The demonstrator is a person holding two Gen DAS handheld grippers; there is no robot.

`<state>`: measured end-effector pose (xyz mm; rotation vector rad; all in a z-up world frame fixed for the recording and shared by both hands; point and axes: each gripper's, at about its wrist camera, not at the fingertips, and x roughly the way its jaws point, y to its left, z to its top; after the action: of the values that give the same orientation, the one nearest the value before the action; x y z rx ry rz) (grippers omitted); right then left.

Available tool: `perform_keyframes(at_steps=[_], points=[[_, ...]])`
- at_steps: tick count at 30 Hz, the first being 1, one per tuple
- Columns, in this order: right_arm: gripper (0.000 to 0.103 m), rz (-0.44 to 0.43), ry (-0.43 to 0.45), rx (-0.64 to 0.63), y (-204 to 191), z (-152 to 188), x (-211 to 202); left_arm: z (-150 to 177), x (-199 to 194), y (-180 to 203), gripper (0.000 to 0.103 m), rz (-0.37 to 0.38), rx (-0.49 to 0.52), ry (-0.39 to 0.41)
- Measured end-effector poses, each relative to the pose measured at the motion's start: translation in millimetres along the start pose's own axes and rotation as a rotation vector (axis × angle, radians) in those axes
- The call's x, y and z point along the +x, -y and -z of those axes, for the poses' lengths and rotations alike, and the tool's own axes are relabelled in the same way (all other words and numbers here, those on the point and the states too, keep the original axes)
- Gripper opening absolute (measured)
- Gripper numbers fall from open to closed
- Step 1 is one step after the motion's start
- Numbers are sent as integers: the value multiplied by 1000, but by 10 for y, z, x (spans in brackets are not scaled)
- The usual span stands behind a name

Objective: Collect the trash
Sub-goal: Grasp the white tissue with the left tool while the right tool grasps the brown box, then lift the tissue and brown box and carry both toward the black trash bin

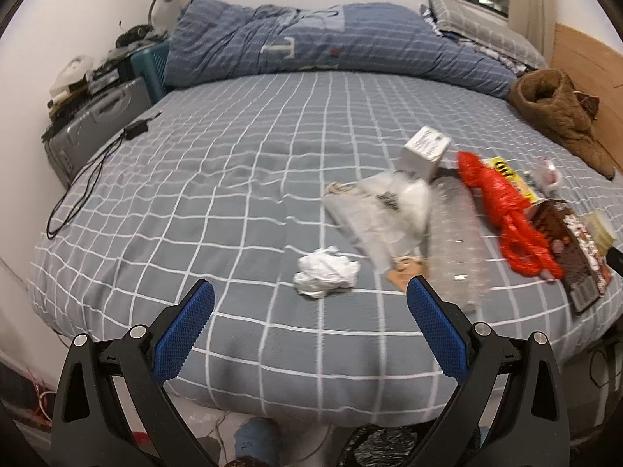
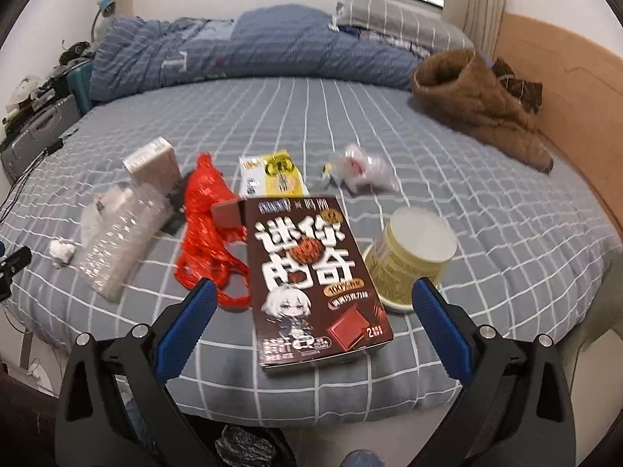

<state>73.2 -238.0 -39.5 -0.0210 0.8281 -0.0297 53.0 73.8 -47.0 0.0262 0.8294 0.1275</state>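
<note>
Trash lies on a grey checked bed (image 1: 233, 194). In the left wrist view my left gripper (image 1: 309, 305) is open and empty, just short of a crumpled white tissue (image 1: 326, 276). Beyond lie a clear plastic bag (image 1: 383, 210), a clear bottle (image 1: 459, 241), a white box (image 1: 426, 151) and a red net bag (image 1: 506, 214). In the right wrist view my right gripper (image 2: 315, 305) is open and empty, its fingers either side of a brown snack box (image 2: 315, 276). A yellow cup (image 2: 410, 253), the red net bag (image 2: 206, 214), the bottle (image 2: 120, 241) and a yellow packet (image 2: 272, 175) lie around it.
A blue duvet (image 1: 311, 46) and pillows (image 2: 397, 19) lie at the far end. A brown fleece garment (image 2: 479, 97) lies near the wooden headboard at right. A charger cable (image 1: 93, 179) runs off the left edge by a grey suitcase (image 1: 97, 124). A black bag (image 2: 249, 447) shows below the bed edge.
</note>
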Motion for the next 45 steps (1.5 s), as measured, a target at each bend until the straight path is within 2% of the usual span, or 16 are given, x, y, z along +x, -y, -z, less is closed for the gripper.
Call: perform_keyframes(at_steps=[16, 22, 25, 27, 30, 33, 36, 45], points=[[96, -53, -96, 32, 73, 120, 404, -76, 585, 66, 93, 15, 16, -74], [96, -35, -109, 19, 78, 167, 474, -69, 691, 61, 80, 15, 20, -95], [96, -12, -116, 6, 57, 188, 512, -53, 745, 70, 69, 18, 21, -110], [96, -11, -119, 17, 85, 182, 509, -42, 778, 76, 56, 37, 18, -126], [96, -24, -94, 21, 104, 146, 413, -34, 779, 109, 46, 38, 33, -125], [96, -36, -110, 33, 156, 151, 430, -31, 791, 108, 36, 33, 31, -129], [96, -46, -116, 41, 176, 150, 458, -36, 793, 80, 31, 34, 18, -135], [94, -47, -154, 28, 95, 215, 619, -30, 728, 57, 27, 65, 7, -134]])
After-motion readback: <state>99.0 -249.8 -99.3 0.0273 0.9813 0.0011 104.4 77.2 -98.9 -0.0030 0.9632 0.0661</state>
